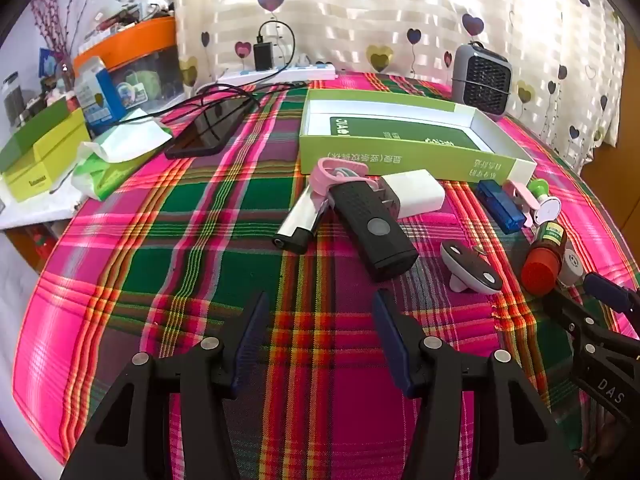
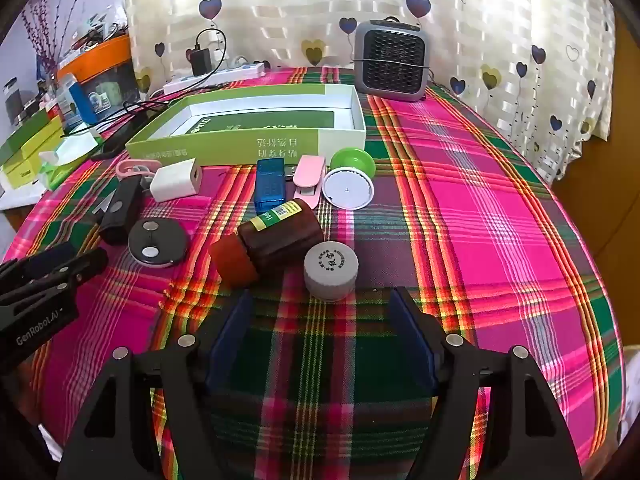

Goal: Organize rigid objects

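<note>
Both hand-held grippers were seen spread wide and holding nothing: the left hand-held gripper (image 1: 320, 312) was poised over bare plaid cloth (image 1: 224, 240) on the tabletop, short of a black ribbed device (image 1: 374, 226), and the right hand-held gripper (image 2: 320, 308) stood just in front of a grey round cap (image 2: 330, 270), apart from it. The small items were scattered near an open green box (image 2: 224, 145): a white charger (image 2: 176, 180), a blue translucent stick (image 2: 271, 190), a pink clip (image 2: 306, 182), a white disc (image 2: 348, 189), a brown bottle with a red cap (image 2: 276, 236) lying on its side, and a black oval piece (image 2: 157, 243). A silver tube (image 1: 296, 220) was partly covered by the black device
</note>
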A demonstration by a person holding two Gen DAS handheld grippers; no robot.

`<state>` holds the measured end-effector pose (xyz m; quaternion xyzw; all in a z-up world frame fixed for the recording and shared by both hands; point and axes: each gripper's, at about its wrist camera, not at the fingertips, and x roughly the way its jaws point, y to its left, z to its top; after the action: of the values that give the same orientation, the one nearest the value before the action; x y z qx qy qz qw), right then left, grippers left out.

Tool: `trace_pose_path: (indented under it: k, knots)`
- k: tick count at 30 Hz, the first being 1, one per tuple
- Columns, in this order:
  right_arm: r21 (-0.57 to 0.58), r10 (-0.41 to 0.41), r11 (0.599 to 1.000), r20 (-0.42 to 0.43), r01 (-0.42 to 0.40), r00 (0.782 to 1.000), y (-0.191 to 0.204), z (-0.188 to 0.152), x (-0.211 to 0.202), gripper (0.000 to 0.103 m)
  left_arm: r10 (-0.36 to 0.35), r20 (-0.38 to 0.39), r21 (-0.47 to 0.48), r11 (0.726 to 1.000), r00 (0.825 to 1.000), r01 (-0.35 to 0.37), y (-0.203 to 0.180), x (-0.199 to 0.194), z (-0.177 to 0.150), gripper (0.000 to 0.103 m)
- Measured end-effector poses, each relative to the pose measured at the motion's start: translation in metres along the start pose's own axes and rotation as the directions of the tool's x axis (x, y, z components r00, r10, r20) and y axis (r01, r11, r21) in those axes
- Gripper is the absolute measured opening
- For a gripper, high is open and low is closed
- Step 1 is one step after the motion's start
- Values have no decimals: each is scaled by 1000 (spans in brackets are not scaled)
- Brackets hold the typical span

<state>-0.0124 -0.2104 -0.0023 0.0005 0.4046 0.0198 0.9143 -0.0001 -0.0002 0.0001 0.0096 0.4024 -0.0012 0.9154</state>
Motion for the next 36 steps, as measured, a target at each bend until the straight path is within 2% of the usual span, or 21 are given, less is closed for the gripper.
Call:
trace_pose_path:
  k: [36]
  knots:
    - [1,-12,1000,-2,12,1000,1,0,-1,71,-2,-1,-1,1000,1000,2,0,0,0,53]
